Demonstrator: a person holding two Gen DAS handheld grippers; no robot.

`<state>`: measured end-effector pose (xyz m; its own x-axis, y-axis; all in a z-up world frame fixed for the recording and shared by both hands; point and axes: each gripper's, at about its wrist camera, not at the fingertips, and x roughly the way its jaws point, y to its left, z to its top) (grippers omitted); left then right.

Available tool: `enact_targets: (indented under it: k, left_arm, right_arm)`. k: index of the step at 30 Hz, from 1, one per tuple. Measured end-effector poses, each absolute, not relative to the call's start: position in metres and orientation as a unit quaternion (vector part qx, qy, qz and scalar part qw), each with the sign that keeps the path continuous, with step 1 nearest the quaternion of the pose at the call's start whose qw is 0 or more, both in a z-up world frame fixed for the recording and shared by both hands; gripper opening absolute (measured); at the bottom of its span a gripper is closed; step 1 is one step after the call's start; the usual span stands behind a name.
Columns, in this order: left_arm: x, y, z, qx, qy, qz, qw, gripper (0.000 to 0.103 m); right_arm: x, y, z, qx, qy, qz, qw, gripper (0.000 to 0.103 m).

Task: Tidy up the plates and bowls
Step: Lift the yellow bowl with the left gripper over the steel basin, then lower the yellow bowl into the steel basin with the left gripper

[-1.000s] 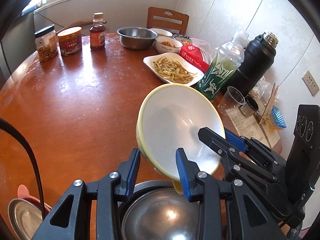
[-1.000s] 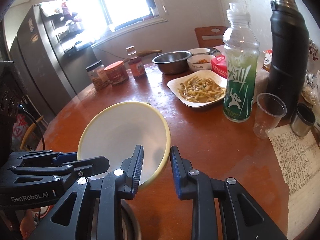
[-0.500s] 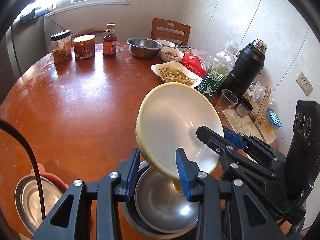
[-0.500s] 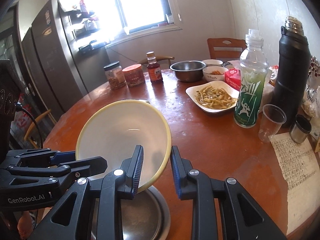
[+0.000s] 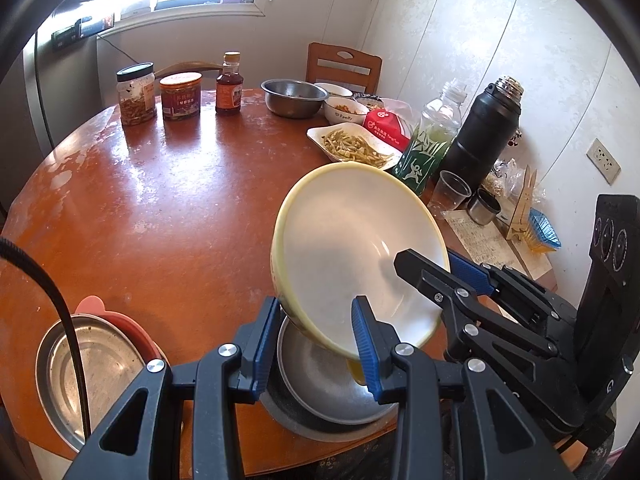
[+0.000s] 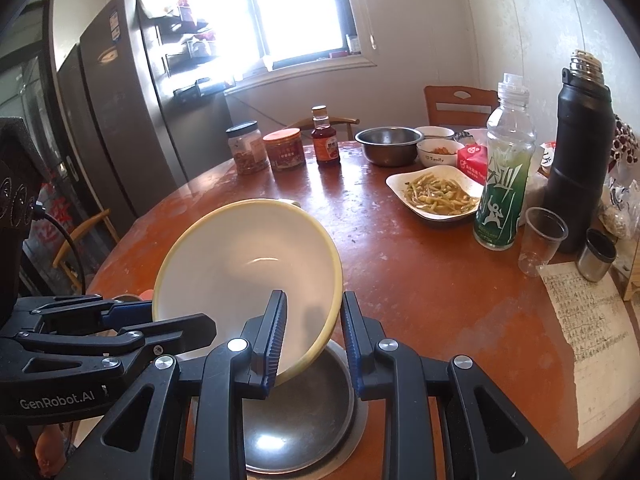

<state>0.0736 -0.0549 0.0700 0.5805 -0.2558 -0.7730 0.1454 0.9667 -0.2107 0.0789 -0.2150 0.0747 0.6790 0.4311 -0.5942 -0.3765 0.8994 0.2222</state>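
Table [image 5: 160, 208]: round, worn orange-brown top; you are working at its near edge, with jars, a bottle and food dishes crowding the far side.
Yellow bowl [image 5: 360, 256]: the task's thing. You hold it tilted and off the table, white inside facing the cameras, its low edge just above the steel dishes at the near edge.
Steel dishes [image 5: 332, 396]: a shallow steel plate sitting in a darker one, directly under the bowl; likely where it should nest.
Steel pan [image 5: 84, 364]: on a pink lid, to the left of the stack, apart from it.
Left hand-held gripper [image 5: 316, 348]: its jaws stand either side of the bowl's near rim, clamped on it.
Right hand-held gripper [image 6: 314, 332]: clamped on the opposite rim, pads pressing both faces of the wall.
Risk, slip: the wall is smooth and steeply tilted; if you loosen one grip first, the bowl may swing on the other and knock the steel plate.
Risk, edge: the stack sits near the table's rim; a hard or off-centre set-down could push it toward the drop.
Risk, pinch: if you lower it flat with jaws on the rim, the lower fingers may jam against the plate.
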Motion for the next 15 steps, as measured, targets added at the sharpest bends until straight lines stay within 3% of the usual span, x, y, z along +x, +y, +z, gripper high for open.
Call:
enact_targets:
  k: [15]
  left_arm:
    - [0.059, -0.064, 0.063, -0.048, 0.439, -0.116, 0.890, 0.037]
  right_arm:
    - [0.066, -0.220, 0.071, 0.032, 0.330, 0.217, 0.918, 0.028]
